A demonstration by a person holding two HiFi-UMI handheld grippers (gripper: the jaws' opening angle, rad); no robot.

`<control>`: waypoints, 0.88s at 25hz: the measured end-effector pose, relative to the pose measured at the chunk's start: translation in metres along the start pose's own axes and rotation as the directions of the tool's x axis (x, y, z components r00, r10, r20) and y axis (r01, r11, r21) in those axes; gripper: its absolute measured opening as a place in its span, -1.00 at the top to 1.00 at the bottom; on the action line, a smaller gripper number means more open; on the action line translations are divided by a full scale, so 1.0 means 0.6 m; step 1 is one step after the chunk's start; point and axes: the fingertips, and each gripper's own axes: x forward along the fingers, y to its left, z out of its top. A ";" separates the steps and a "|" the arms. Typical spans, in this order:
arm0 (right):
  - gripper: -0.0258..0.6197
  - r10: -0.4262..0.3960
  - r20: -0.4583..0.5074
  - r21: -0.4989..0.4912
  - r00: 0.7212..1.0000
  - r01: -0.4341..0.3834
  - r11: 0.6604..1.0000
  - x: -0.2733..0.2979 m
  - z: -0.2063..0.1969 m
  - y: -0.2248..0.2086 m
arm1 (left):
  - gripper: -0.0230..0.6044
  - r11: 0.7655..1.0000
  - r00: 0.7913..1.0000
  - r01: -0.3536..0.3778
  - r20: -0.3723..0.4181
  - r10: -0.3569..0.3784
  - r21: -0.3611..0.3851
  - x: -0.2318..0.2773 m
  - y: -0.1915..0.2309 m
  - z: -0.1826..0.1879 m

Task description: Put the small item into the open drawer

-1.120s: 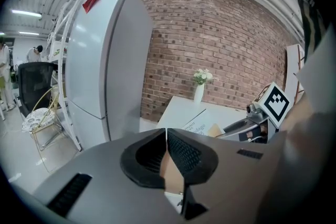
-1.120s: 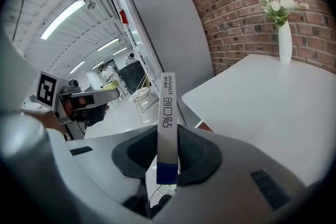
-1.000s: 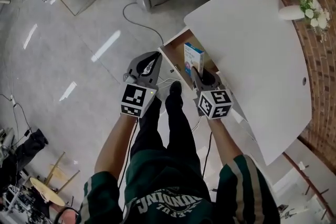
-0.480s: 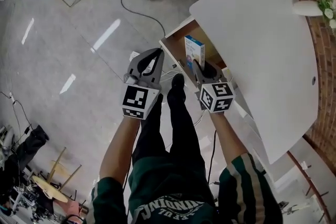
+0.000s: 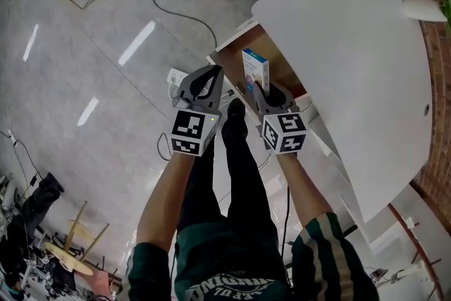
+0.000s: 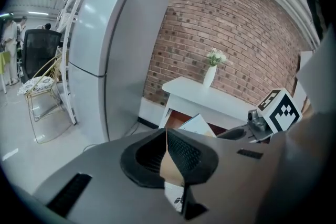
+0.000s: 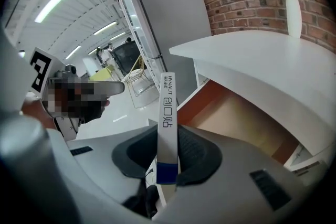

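Right gripper: jaws clamped on a small flat box, held by its lower end.
- Box stands on end out of the pads. Its long axis runs away from the fingertips toward the open drawer, with the thin edge facing back along the jaws.
- From the head view its far end sits over the drawer's near front corner, above the wooden bottom and not yet down inside. No contact with the drawer walls that I can see.
- The drawer opens from under the white table, so the tabletop overhangs its back part. Judgement: the way in is forward and down past the front rim.

Left gripper: tips pressed together, gripping nothing I can make out. It hangs just outside the drawer's front, over the floor. The right hand is clearly the nearer one.

Writing: the box edge reads "HYNAUT", then "创口贴". There is a blue band near the gripped end, and the face is blue and white. The face print is too small to read.
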 end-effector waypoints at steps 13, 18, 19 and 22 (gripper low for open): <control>0.61 -0.045 -0.074 -0.020 0.996 0.044 0.999 0.078 -0.035 -0.037 | 0.86 0.999 0.999 0.034 -0.028 -0.034 0.005 0.055 0.003 -0.058; 0.61 -0.078 -0.090 -0.031 0.993 0.075 0.997 0.103 -0.052 -0.057 | 0.86 0.999 0.998 0.050 -0.029 -0.050 0.006 0.070 -0.004 -0.067; 0.61 -0.082 -0.092 -0.030 0.992 0.079 0.996 0.109 -0.055 -0.061 | 0.86 0.999 0.998 0.053 -0.027 -0.053 0.007 0.072 -0.004 -0.068; 0.61 -0.090 -0.104 -0.032 0.991 0.087 0.996 0.123 -0.063 -0.074 | 0.86 0.998 0.997 0.065 -0.030 -0.065 0.016 0.074 -0.007 -0.072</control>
